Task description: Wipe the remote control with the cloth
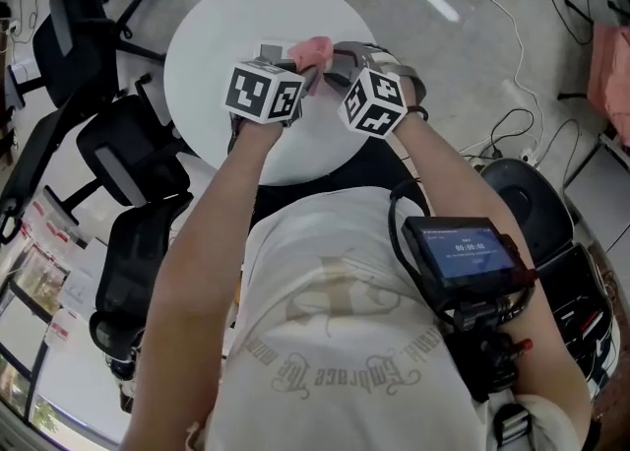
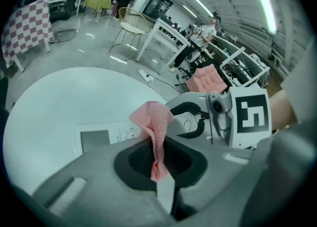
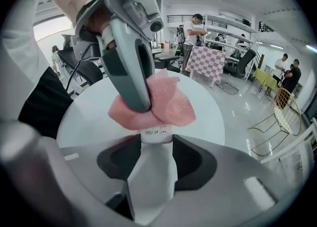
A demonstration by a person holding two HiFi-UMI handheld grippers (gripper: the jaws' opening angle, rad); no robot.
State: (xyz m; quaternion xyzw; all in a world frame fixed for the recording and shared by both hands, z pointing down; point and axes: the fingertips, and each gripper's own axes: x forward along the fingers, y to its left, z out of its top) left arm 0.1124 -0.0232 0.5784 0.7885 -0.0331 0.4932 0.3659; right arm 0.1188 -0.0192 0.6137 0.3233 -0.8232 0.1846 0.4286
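The white remote control [image 3: 153, 166] lies lengthwise between my right gripper's [image 3: 154, 144] jaws, which are shut on its near end; its far end points out over the round white table [image 3: 89, 112]. A pink cloth [image 3: 171, 104] is bunched over that far end. My left gripper [image 2: 159, 164] is shut on the cloth [image 2: 154, 122], and one of its grey fingers [image 3: 129, 72] presses down into it. In the left gripper view the remote [image 2: 106, 138] shows a small screen and buttons just beyond the cloth. In the head view both grippers [image 1: 295, 60] [image 1: 335, 60] meet at the cloth [image 1: 313, 48] over the table's middle.
Black office chairs [image 1: 128, 159] stand close to the table's left side. Cables [image 1: 512, 124] run over the floor at the right. A black device with a screen [image 1: 461, 252] hangs on the person's chest. Other tables, chairs and people are far off in the room.
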